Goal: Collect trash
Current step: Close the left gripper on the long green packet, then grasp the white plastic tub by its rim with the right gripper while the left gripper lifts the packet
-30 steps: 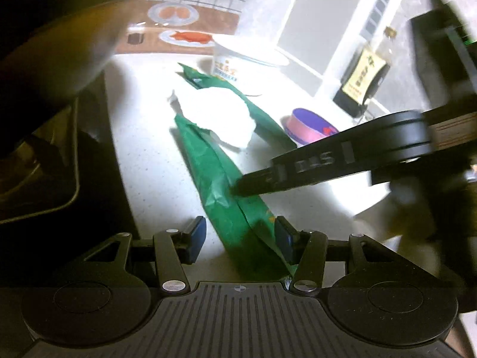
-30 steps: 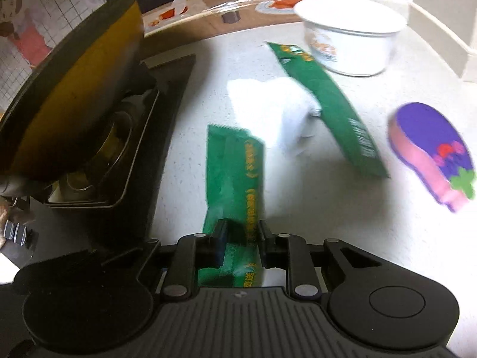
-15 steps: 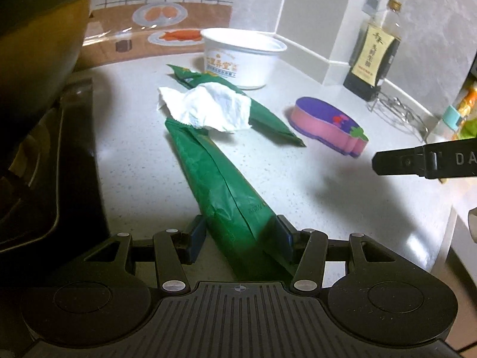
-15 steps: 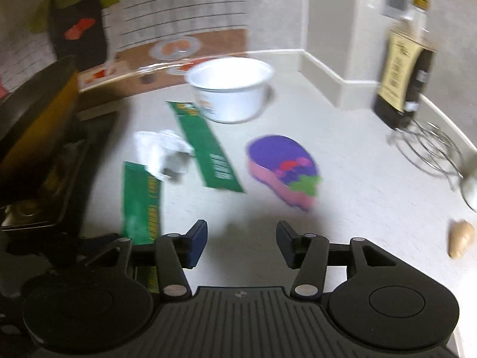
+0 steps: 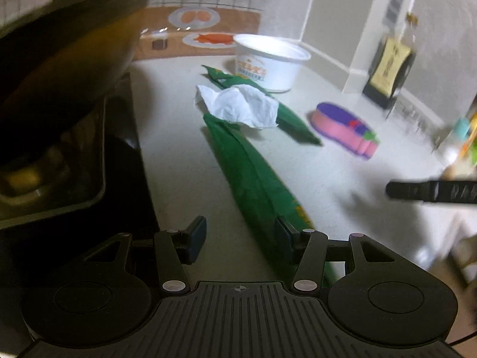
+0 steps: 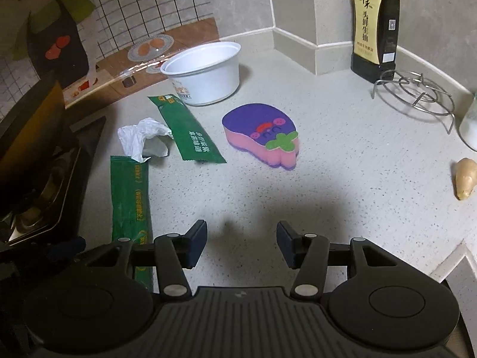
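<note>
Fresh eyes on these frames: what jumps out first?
The purple and pink eggplant-shaped sponge at mid-counter stands out most. Left of it lies the trash: two green wrappers, the far green wrapper angled toward the white plastic bowl and the near green wrapper running along beside the stove, with a crumpled white tissue between them. The near wrapper's end lies between the left gripper fingers; the right gripper is open over bare counter.
</note>
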A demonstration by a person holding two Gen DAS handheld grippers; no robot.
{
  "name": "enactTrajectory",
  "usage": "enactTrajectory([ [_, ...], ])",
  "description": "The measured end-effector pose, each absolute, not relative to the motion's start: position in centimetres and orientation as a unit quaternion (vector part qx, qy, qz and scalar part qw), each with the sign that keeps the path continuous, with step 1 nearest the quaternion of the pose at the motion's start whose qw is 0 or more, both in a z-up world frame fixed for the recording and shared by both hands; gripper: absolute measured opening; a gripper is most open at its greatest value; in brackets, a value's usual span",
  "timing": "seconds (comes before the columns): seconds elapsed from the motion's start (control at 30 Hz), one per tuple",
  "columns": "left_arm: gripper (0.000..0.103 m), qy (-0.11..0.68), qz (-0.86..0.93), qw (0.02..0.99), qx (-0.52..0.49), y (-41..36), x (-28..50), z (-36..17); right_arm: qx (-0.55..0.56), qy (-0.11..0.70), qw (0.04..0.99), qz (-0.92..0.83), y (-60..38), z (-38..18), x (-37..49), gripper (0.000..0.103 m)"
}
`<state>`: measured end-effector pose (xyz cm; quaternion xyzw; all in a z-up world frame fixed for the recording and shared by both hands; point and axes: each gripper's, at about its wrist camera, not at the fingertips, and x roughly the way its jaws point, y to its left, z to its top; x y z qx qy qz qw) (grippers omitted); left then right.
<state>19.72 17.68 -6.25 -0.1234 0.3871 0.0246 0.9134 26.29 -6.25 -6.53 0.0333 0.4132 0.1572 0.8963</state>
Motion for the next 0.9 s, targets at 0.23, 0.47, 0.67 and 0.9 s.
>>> enactTrajectory([
  [0.23, 0.055, 0.359, 0.018, 0.91, -0.208, 18.4, 19.0, -5.5, 0.023, 0.382, 0.914, 0.138, -8.6, -6.1, 24.2, 0.056],
  [0.47, 0.055, 0.39, 0.016, 0.901, -0.189, 16.6, 22.2, -6.5, 0.026, 0.381, 0.917, 0.113, -10.9, -6.7, 22.9, 0.058],
  [0.67, 0.055, 0.406, 0.023, 0.899, -0.161, 15.2, 24.1, -7.1, 0.019, 0.373, 0.923, 0.087, -12.5, -6.6, 22.1, 0.058],
  [0.9, 0.056, 0.419, 0.021, 0.903, -0.098, 14.1, 23.6, -7.6, 0.028, 0.379, 0.922, 0.079, -13.5, -7.1, 21.9, 0.059],
])
